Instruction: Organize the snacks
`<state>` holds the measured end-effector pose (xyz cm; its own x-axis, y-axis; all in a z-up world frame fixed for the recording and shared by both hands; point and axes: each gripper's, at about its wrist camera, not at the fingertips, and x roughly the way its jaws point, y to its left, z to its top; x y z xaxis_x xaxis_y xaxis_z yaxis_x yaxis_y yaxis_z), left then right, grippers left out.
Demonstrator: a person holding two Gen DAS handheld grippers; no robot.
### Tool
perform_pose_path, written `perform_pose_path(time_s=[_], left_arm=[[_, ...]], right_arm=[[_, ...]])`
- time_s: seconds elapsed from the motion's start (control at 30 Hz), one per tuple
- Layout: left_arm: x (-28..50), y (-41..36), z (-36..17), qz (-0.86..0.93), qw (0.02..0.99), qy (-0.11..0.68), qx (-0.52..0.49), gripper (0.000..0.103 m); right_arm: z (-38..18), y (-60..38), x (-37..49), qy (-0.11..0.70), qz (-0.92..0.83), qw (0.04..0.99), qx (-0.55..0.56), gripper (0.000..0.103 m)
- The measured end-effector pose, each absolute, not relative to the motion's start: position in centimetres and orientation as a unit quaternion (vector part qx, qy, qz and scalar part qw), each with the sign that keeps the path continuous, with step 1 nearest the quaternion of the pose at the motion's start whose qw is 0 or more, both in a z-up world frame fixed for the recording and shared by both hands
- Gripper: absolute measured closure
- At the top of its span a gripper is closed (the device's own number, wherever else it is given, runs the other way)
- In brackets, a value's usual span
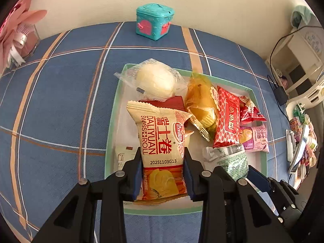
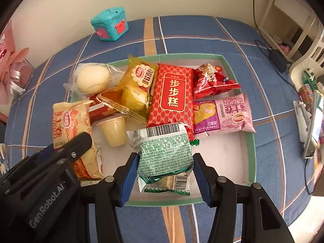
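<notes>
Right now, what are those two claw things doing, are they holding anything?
Left gripper: closed on the beige Swiss roll pack, over the tray.
Right gripper: closed on the green-and-white snack pack.

The snack packets were glossy, crinkled plastic film, among them a cream Swiss roll wrapper (image 1: 162, 141) and a green foil-like packet (image 2: 165, 154). The tray (image 2: 250, 141) looked like matt cardboard. It sat on a soft, matt plaid cloth (image 1: 60, 101).

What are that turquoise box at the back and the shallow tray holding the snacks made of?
The turquoise box looks like moulded plastic: slightly glossy, raised patterns, pink clasp-like parts. The tray seems to be cardboard: thin flat walls, matte white inside, pale green rim. Neither is certain from looks alone.
</notes>
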<state>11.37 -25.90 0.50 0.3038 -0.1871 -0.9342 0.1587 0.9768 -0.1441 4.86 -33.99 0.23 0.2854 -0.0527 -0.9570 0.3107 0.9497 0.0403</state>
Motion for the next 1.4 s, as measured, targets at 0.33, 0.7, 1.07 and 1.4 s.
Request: perform_pose_path(time_s=[0.33, 0.7, 1.07, 1.4], left_arm=[[11.9, -25.3, -0.4, -0.1, 0.796, 0.596, -0.034, 0.055], [9.6, -21.6, 1.2, -0.049, 0.825, 0.563, 0.0, 0.011], [5.8, -16.9, 1.2, 0.006, 0.831, 0.555, 0.043, 0.004], [2.5, -15.6, 2.1, 0.012, 0.842, 0.538, 0.024, 0.004]], right_arm=[[-0.9, -33.8, 5.1, 0.593, -0.105, 0.791, 0.111, 0.043], [-0.9, -32.8, 3.0, 0.587, -0.099, 0.796, 0.114, 0.011], [-0.1, -31.3, -1.0, 0.565, -0.091, 0.811, 0.122, 0.0], [1.3, -30.4, -3.4, 0.54, -0.081, 0.829, 0.119, 0.0]])
